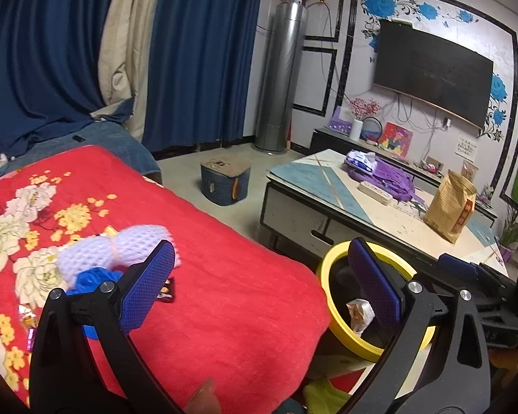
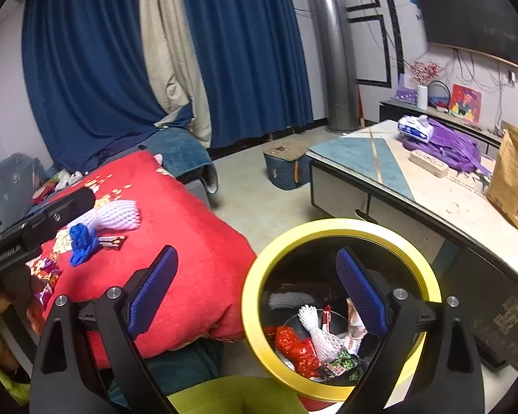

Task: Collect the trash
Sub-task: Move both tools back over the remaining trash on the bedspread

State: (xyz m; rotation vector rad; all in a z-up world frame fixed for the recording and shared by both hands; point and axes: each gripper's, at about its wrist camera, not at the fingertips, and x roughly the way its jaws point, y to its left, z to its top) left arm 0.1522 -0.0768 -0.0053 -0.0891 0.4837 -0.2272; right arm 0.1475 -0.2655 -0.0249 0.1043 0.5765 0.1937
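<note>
Red blanket (image 2: pixel 190 241), scattered wrappers (image 2: pixel 111 240)

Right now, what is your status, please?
Both hand-held grippers open, empty: left, right. White foam net, blue scrap, wrappers still on red blanket. Yellow-rimmed bin unobstructed.

Blanket (image 1: pixel 224 248): red cloth, matt, fuzzy. Fruit sleeve (image 1: pixel 127 245): white foam mesh. Bin (image 2: pixel 259 276): glossy yellow rim (plastic, apparently). Tool pads (image 2: pixel 152 293): blue, textured, matt.
</note>
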